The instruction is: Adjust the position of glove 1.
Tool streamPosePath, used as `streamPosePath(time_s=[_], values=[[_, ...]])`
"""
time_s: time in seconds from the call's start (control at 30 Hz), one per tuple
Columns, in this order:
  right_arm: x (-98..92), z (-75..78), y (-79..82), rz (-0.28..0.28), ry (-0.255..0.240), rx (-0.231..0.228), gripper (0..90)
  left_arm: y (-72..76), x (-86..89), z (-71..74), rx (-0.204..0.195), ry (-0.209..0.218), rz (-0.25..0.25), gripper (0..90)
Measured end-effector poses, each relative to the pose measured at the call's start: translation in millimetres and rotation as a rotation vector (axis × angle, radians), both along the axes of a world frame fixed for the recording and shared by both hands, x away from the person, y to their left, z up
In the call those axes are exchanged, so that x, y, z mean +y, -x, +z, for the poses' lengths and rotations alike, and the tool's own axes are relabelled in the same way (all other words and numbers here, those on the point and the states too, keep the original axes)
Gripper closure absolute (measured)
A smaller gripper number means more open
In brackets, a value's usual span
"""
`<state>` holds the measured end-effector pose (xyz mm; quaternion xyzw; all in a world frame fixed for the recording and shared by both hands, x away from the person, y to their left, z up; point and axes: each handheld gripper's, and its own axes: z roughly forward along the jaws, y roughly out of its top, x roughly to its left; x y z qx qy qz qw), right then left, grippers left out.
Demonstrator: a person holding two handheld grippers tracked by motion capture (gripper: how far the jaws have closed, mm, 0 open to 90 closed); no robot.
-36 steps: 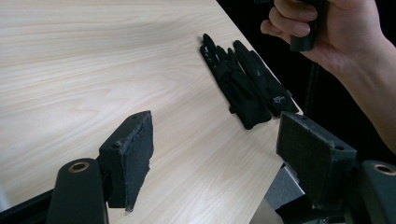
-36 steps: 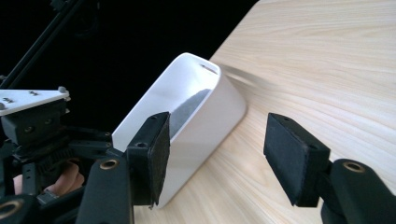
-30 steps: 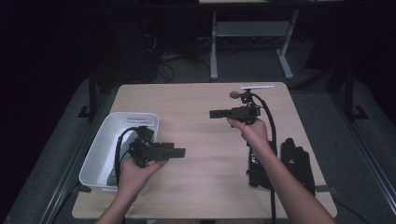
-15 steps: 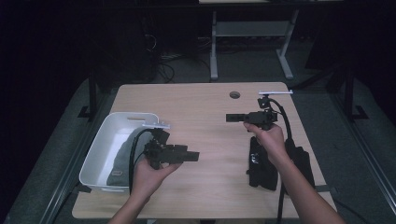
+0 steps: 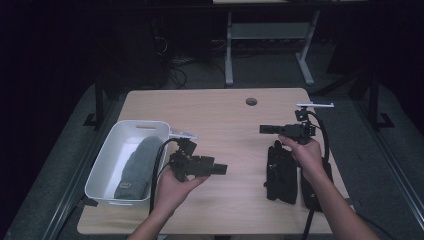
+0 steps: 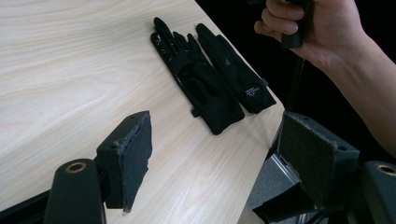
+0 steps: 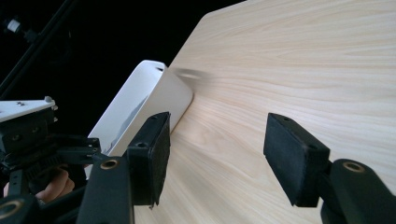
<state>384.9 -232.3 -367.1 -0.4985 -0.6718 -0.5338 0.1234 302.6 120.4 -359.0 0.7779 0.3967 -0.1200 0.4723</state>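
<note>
A pair of black gloves (image 5: 281, 172) lies flat near the table's right front edge, and also shows in the left gripper view (image 6: 210, 79). My right gripper (image 5: 265, 129) hovers just beyond the gloves, pointing left, jaws open and empty (image 7: 222, 156). My left gripper (image 5: 220, 170) is held above the table's front middle, pointing right toward the gloves. Its jaws are open with nothing between them (image 6: 222, 154). The hand holding the right gripper (image 6: 322, 32) appears beyond the gloves in the left gripper view.
A white bin (image 5: 107, 165) stands at the table's left front and holds a grey folded cloth (image 5: 136, 167); the bin's end (image 7: 140, 102) also shows in the right gripper view. The wooden table (image 5: 220, 110) has a round cable hole (image 5: 251, 101) at the back. Dark floor surrounds the table.
Both hands have shifted to the right. The left gripper left the bin's edge for the table's front middle. The right gripper went from the centre back to above the gloves.
</note>
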Motion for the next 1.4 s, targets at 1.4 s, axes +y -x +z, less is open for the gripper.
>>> streamPosePath(time_s=[1.4], values=[[-99.5, -42.1, 55.3, -0.128, 0.174, 0.018, 37.8, 1.1, -83.5, -38.6, -0.027, -0.036, -0.097, 25.9]])
